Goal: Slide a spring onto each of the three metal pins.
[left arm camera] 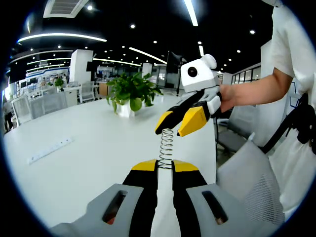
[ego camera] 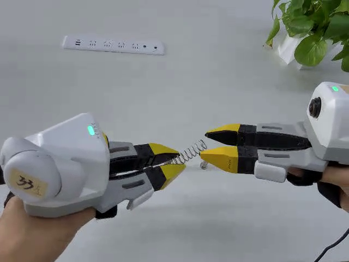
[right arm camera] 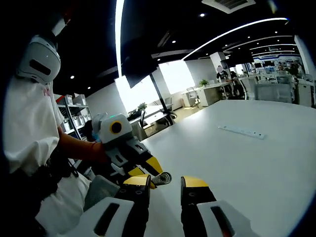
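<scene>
A silver coil spring (ego camera: 191,152) hangs in the air above the white table (ego camera: 218,76). My left gripper (ego camera: 175,162) is shut on its near end. In the left gripper view the spring (left arm camera: 166,144) rises from between the closed yellow tips. My right gripper (ego camera: 206,144) faces it from the right, jaws open, and the spring's free end sits just at the gap between its tips. The right gripper view shows that coil end (right arm camera: 162,178) near its left fingertip (right arm camera: 139,180). A small metal piece (ego camera: 203,165) lies on the table below the right gripper.
A white power strip (ego camera: 113,45) lies at the far side of the table. A leafy plant in a white pot (ego camera: 313,27) stands at the back right. A dark cable (ego camera: 331,246) runs off at the bottom right.
</scene>
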Motion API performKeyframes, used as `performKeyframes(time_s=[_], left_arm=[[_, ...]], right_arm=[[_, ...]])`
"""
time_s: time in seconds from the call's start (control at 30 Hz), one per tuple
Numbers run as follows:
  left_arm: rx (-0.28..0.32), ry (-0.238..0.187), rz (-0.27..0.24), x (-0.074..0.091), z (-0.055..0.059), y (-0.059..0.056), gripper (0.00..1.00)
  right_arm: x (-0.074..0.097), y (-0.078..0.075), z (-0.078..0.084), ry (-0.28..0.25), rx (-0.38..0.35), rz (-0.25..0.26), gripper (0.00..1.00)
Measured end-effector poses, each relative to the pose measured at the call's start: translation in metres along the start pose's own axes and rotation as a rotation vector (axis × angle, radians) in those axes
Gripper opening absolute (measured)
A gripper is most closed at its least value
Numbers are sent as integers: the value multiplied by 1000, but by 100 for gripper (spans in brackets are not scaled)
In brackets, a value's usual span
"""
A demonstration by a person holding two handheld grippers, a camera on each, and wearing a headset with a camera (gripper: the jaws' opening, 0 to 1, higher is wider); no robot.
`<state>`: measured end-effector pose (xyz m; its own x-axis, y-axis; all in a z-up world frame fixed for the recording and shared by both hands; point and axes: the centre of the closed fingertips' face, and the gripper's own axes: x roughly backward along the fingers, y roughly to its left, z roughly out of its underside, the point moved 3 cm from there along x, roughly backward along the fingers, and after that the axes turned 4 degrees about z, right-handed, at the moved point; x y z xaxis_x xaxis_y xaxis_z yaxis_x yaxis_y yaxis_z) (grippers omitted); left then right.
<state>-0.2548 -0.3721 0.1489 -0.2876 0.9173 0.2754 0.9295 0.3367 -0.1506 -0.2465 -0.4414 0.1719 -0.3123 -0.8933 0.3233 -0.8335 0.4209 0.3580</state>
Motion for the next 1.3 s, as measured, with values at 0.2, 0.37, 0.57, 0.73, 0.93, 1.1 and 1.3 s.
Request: performKeyframes(time_s=[0.2, 0.37, 0.57, 0.73, 0.93, 1.1, 1.3], left_arm=[[12, -32, 10, -1, -6, -2, 7], [14, -36, 15, -2, -6, -4, 7], [17, -33, 21, -4, -5, -5, 7], [18, -27, 26, -4, -3, -6, 7], [18, -18, 35, -5, -1, -7, 7], [15, -11, 41, -5, 0, -9, 7], [6, -1, 50, -7, 3, -11, 7]], right_arm=[[-1, 3, -4, -19, -24, -14, 12], [-1, 4, -5, -25, -28, -17, 8], [-1, 7, -6, -7, 9, -21, 7], [-2, 9, -5, 14, 39, -27, 7], [-7, 16, -8, 45, 93, -35, 7], [-7, 18, -8, 68, 131, -44, 7], [-10, 25, -8, 102, 176, -48, 6]])
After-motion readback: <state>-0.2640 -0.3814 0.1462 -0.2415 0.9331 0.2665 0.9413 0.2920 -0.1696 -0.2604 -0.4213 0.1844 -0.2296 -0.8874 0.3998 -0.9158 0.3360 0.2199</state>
